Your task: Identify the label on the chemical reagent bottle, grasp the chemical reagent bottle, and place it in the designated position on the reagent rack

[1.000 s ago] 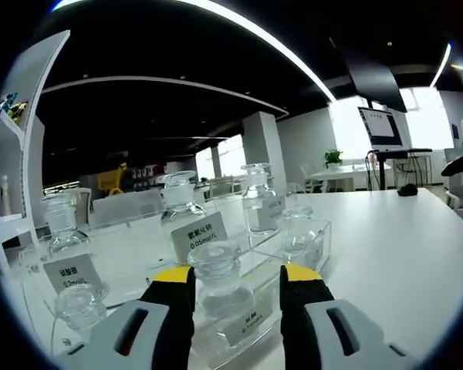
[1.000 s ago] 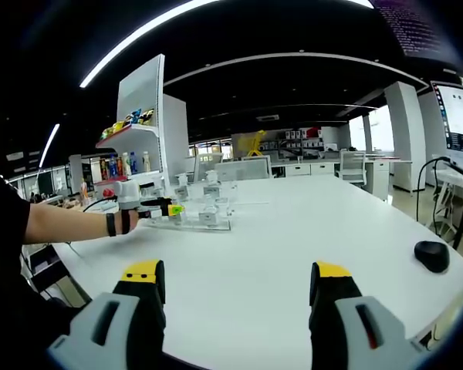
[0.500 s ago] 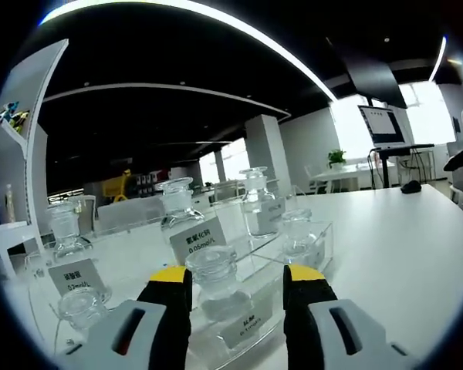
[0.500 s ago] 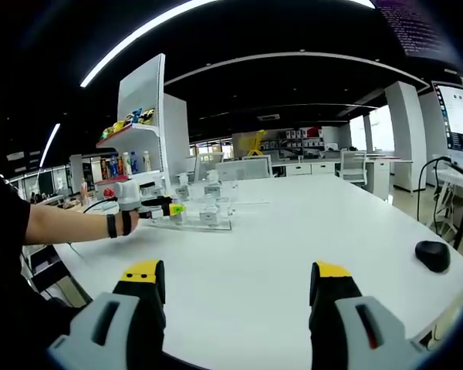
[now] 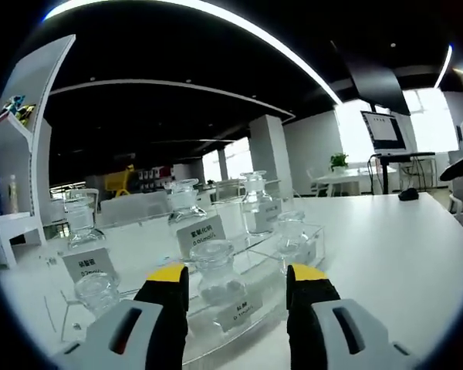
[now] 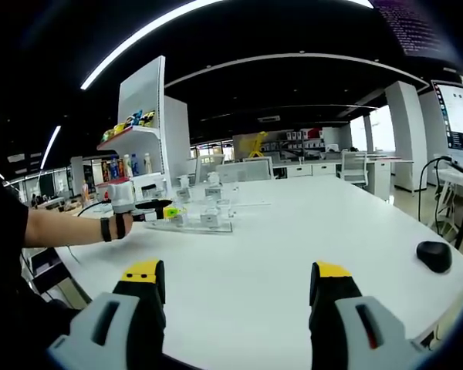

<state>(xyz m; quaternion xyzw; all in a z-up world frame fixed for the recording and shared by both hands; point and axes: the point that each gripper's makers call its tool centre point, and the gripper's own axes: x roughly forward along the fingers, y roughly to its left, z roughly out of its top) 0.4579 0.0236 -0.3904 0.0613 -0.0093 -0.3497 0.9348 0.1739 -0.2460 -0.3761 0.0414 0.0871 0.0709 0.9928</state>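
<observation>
In the left gripper view: clear acrylic reagent rack (image 5: 309, 231) on the white table (image 5: 401, 247), holding stoppered glass reagent bottles with white labels. At far left, a back-row bottle (image 5: 81, 223); lower down, a front-row bottle (image 5: 96, 291). Left gripper (image 5: 237, 277) spread wide, holding nothing, jaws flanking the front-row reagent bottle (image 5: 218, 271) without touching.

In the right gripper view: person's forearm (image 6: 62, 227) at left reaching toward the rack; right gripper (image 6: 238, 279) wide open, empty, above bare table; computer mouse (image 6: 433, 255) at far right.
</observation>
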